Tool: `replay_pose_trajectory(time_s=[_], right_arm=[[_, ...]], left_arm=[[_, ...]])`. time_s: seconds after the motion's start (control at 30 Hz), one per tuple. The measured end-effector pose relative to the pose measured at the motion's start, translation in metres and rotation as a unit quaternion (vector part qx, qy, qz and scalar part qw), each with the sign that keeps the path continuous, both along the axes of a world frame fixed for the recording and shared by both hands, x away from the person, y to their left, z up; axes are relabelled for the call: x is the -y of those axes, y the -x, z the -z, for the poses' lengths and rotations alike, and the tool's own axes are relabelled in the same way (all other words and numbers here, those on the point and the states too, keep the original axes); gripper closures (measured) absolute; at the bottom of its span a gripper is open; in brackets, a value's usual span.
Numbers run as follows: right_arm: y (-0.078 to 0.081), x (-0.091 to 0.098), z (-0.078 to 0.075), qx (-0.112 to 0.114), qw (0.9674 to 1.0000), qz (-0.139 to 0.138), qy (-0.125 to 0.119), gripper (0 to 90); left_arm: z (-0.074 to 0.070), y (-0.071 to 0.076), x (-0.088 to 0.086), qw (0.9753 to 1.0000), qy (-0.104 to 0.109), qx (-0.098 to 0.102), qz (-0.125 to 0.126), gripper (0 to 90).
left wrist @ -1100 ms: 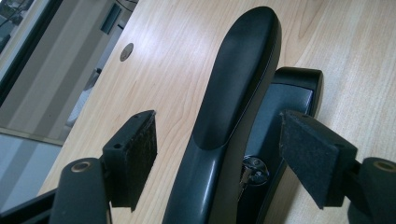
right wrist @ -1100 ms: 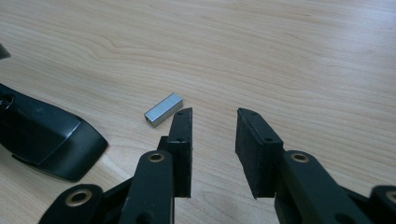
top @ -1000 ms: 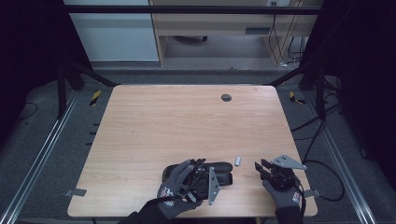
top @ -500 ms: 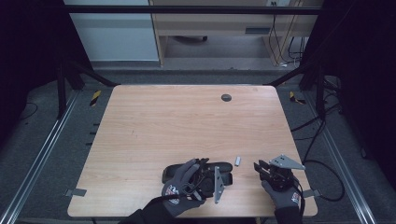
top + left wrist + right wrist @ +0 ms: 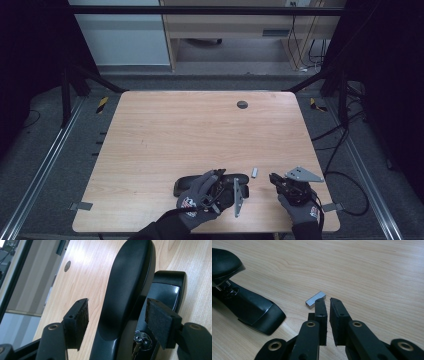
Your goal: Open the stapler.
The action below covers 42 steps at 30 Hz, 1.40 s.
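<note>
A black stapler [image 5: 186,183] lies lengthwise near the table's front edge. My left gripper [image 5: 226,186], turned on its side in a gloved hand, straddles the stapler's upper arm [image 5: 127,285]. Its jaws have just been closing. The pads [image 5: 81,322] stand a little off the arm on both sides, so it is open. A small grey strip of staples [image 5: 255,172] lies to the stapler's right. My right gripper [image 5: 328,301] rests just behind the strip [image 5: 315,299]. Its jaws have just been closing to a thin slit, with nothing between them.
The wooden table [image 5: 200,125] has a dark round grommet [image 5: 242,104] near its far edge. The stapler's base [image 5: 259,315] lies to the left of my right gripper [image 5: 273,178]. Metal rails and cables run along the floor on both sides.
My left hand has slid slightly right along the stapler. The right gripper's jaws have drawn much closer together while that hand stayed put.
</note>
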State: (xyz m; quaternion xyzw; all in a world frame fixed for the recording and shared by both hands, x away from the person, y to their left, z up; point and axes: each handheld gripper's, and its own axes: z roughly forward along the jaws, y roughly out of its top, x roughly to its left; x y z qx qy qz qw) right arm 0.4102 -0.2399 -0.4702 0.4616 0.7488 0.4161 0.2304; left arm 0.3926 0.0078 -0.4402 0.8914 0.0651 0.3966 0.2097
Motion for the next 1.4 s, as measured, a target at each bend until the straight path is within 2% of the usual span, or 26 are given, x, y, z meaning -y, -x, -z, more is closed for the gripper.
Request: replay_pose_trajectory(time_s=[0.13,0.2,0.27,0.3,0.4,0.7,1.13,1.4], right_arm=[[0.000,-0.001,0.000,-0.003,1.0000,-0.005,-0.003,87.7],[0.001,-0.003,-0.001,-0.003,0.9999,-0.013,-0.003,89.8],[0.001,-0.004,-0.001,-0.005,0.9998,-0.016,-0.006,90.0],[0.001,-0.005,-0.001,-0.006,0.9998,-0.017,-0.005,90.0],[0.001,-0.006,0.000,-0.007,0.9997,-0.021,-0.007,90.0],[0.001,-0.009,0.000,-0.012,0.9995,-0.028,-0.012,90.0],[0.002,-0.018,0.002,-0.019,0.9987,-0.043,-0.019,90.0],[0.001,-0.024,0.007,-0.025,0.9982,-0.051,-0.020,90.0]], left_arm=[[0.002,-0.002,0.002,1.0000,-0.003,0.004,-0.003,37.2],[0.004,-0.003,0.003,0.9999,-0.011,0.009,-0.006,39.2],[0.005,-0.003,0.004,0.9999,-0.009,0.010,-0.007,40.5],[0.005,-0.004,0.004,0.9997,-0.019,0.011,-0.007,41.4],[0.006,-0.003,0.006,0.9996,-0.020,0.021,-0.006,43.9],[0.010,0.000,0.009,0.9992,-0.023,0.031,-0.005,51.7],[0.016,0.005,0.011,0.9972,-0.037,0.065,-0.008,54.2],[0.017,0.006,0.011,0.9967,-0.037,0.072,-0.009,54.7]])
